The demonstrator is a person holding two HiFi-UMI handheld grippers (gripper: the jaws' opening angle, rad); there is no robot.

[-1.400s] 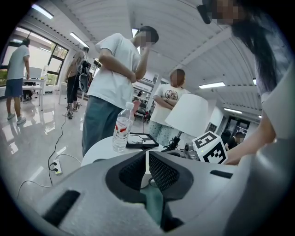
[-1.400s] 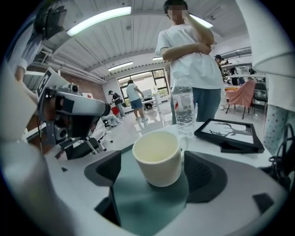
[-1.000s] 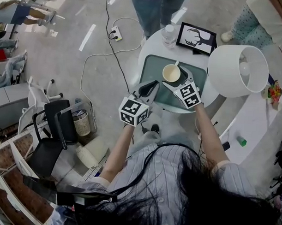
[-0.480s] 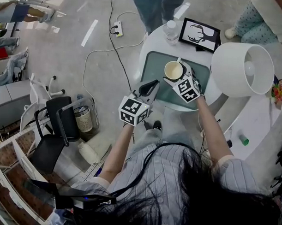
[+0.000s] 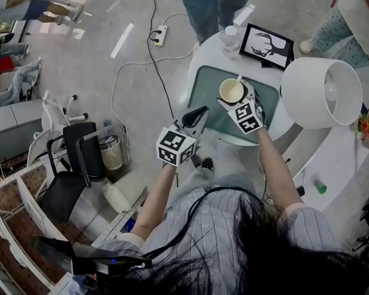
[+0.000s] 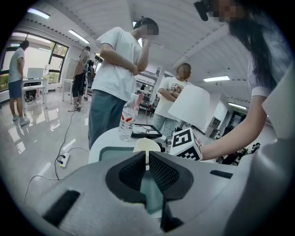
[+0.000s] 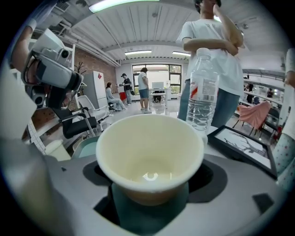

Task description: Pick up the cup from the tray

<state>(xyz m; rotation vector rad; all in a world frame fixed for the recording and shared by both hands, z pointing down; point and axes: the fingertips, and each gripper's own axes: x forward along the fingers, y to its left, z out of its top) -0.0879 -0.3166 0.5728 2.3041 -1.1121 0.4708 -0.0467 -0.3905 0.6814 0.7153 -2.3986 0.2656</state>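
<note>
Toward the upper middle of the head view, the cream cup (image 5: 232, 89) sits upright over the green tray (image 5: 204, 90) with the right gripper (image 5: 237, 98) clamped on opposite sides of its lower wall; whether its base touches the tray I cannot tell. It is empty, so probably light, and its thick rim suggests a stiff wall, while the glossy, tapered surface could slip, so a level hold low on the body seems best. Lower left of it, the left gripper (image 5: 198, 113) has its jaws together on nothing.
</note>
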